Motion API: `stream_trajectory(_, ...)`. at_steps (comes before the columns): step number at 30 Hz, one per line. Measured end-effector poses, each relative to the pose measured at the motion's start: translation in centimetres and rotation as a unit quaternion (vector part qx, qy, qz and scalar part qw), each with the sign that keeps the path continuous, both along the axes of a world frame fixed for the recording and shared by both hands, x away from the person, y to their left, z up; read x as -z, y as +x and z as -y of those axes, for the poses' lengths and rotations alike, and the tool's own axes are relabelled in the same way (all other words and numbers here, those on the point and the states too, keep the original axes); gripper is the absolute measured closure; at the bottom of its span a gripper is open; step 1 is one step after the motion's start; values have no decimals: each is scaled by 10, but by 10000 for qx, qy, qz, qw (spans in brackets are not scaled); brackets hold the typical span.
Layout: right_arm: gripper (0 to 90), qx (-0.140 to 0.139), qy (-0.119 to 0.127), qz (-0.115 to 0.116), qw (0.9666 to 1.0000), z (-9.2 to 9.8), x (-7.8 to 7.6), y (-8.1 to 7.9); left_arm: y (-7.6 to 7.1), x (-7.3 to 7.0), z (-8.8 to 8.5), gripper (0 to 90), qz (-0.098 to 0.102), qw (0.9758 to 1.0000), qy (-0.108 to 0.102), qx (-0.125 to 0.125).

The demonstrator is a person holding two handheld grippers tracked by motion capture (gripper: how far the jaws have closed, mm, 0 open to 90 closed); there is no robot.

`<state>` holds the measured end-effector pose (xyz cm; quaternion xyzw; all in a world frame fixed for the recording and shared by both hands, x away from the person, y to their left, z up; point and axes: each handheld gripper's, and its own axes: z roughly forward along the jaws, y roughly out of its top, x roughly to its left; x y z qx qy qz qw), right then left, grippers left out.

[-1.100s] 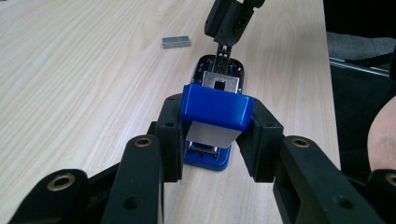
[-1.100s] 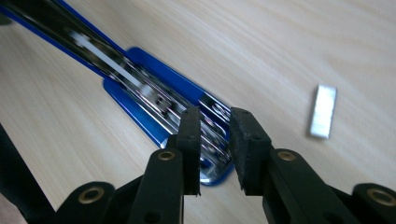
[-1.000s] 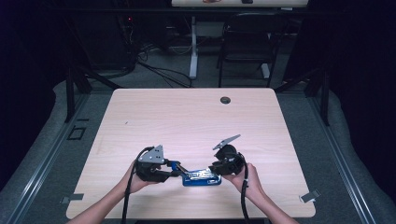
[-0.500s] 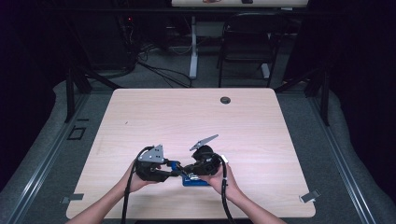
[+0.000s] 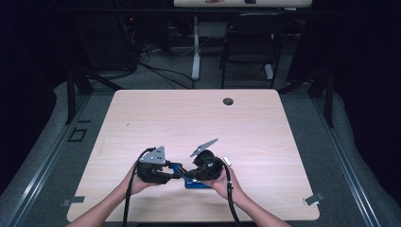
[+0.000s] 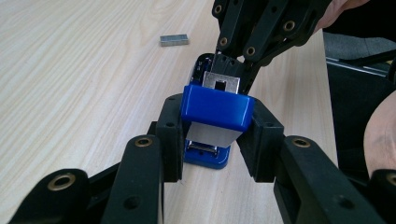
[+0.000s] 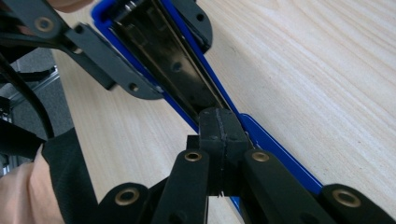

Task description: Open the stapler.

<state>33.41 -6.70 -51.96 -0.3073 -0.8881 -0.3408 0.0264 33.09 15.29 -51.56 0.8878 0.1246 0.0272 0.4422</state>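
A blue stapler (image 6: 215,108) with a silver metal magazine and a black inner channel lies near the front edge of the worktop (image 5: 189,118). I read no brand or writing on it. My left gripper (image 6: 215,140) pinches the stapler's blue rear end between its pads. My right gripper (image 7: 218,128), its jaws having just closed, is pressed together, its tip on the stapler's opened black channel. A strip of staples (image 6: 174,40) lies beyond the stapler.

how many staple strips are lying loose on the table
1: a single grey staple strip lies on the wood beyond the blue stapler, clear of it. More may sit hidden inside the stapler.
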Motion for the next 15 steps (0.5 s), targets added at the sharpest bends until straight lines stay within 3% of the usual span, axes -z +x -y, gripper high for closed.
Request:
stream_trajectory(9,900,1,-67,119,9999,-1,1,-1,2,-1,2,626,-48,9999,141,-15)
stream_trajectory(13,900,-28,-80,121,9999,-3,1,-2,1,1,8,569,-59,9995,323,45)
stream_trajectory(15,900,-28,-92,115,9999,-3,1,-2,1,-3,7,531,6,9996,281,16)
